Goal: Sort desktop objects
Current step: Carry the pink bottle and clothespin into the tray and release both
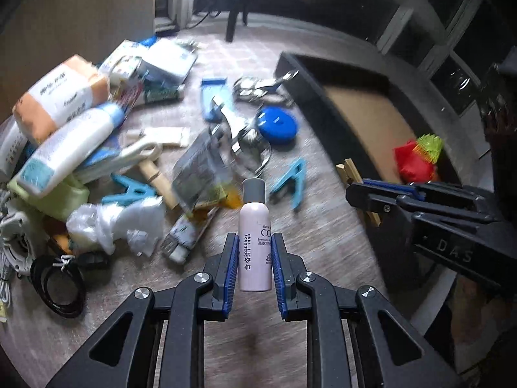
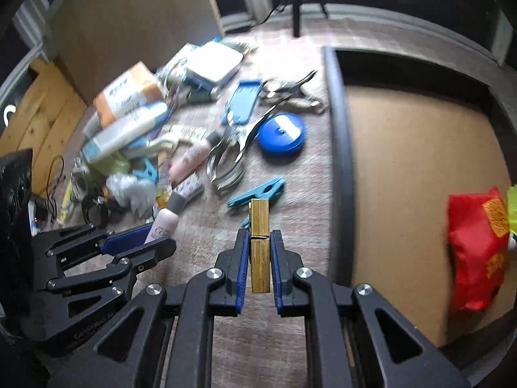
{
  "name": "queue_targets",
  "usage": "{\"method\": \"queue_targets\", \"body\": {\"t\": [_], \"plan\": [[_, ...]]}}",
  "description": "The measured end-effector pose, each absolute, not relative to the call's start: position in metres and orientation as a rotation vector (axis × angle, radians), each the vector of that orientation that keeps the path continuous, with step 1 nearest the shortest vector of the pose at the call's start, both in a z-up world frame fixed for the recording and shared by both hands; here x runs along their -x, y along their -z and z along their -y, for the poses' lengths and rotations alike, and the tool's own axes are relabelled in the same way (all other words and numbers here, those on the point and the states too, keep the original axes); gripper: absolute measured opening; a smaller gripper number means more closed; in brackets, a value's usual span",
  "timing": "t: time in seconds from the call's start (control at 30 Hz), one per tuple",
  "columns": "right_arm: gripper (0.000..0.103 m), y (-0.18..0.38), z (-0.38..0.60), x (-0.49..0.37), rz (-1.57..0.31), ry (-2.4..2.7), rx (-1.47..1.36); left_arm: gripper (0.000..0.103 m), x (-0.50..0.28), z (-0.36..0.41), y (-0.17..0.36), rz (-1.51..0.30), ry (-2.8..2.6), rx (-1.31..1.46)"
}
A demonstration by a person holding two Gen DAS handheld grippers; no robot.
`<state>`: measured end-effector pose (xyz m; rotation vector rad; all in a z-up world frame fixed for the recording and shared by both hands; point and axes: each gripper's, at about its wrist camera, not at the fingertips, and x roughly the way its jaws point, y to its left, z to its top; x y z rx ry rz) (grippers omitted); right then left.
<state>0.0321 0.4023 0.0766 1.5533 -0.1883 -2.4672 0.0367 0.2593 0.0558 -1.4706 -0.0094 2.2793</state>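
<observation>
My left gripper (image 1: 254, 237) is shut on a pale pink spray bottle (image 1: 253, 213) with a grey cap, held upright above the tabletop. My right gripper (image 2: 259, 232) is shut on a wooden clothespin (image 2: 260, 213), lifted off the table beside the dark wall of a tray (image 2: 339, 161). In the left wrist view the right gripper (image 1: 353, 190) stands at the tray's near corner with the clothespin (image 1: 349, 169) sticking out of it. The right wrist view shows the left gripper (image 2: 161, 236) at lower left with the bottle (image 2: 168, 218). The tray has a cardboard floor and holds a red packet (image 2: 475, 252).
Loose things cover the grey table: a blue round tape measure (image 1: 277, 125), metal clips (image 1: 248, 142), light blue pegs (image 1: 292, 179), a white bottle (image 1: 71, 148), a tissue pack (image 1: 61, 97), crumpled plastic (image 1: 113, 226) and black hair ties (image 1: 61, 284). The pile is thickest at the left.
</observation>
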Motion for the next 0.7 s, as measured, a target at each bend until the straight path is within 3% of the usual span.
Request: {"method": "queue_targets", "body": {"t": [0.3,0.7], "plan": [[0.013,-0.090,-0.446,-0.047,0.237,2.631,-1.501,0.019,-0.037,-0.315,-0.085,-0.004,-2.234,1.358],[0.013,-0.094,-0.509,-0.079,0.320,2.728,-1.543,0.019,-0.040,-0.396,-0.083,-0.063,-2.111,1.323]]}}
